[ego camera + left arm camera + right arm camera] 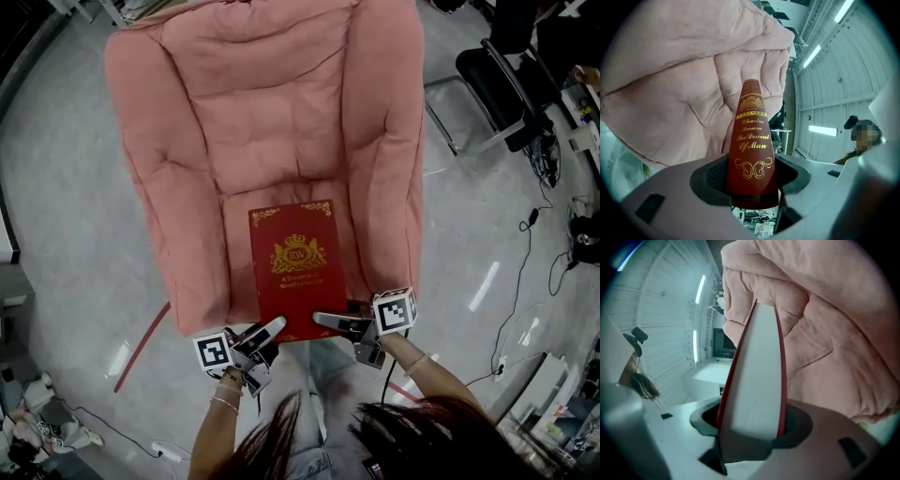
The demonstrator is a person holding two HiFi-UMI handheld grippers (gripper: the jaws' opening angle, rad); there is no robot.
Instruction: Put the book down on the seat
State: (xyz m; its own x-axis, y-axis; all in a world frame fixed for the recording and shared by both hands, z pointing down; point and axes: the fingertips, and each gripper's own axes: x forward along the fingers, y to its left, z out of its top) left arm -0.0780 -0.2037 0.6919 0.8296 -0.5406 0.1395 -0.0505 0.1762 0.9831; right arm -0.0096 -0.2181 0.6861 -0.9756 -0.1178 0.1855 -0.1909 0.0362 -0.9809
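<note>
Over the seat (pixel 236 246) of the pink armchair (pixel 262 103) I have the red book (pixel 292 267) lying flat with its cover up. Its far end points toward the backrest and its near edge sits at the cushion's front lip. The left gripper (pixel 276 324) has its fingers pinching the near corner on the spine (pixel 752 150) side. The gilt title runs straight up between them in the left gripper view. The right gripper (pixel 752 427) has its fingers pinching the opposite near corner, across the white pages (pixel 757 376) and both red boards.

I judge this to be the set-down itself, near its end. From the head view I cannot tell whether the book's underside already rests on the cushion or hangs just above it.

The next move calls for lowering both hands together so the book stays level and settles on the soft padding. Then I would spread both pairs of fingers evenly and draw them back toward me, taking care not to drag the book off the front edge.
</note>
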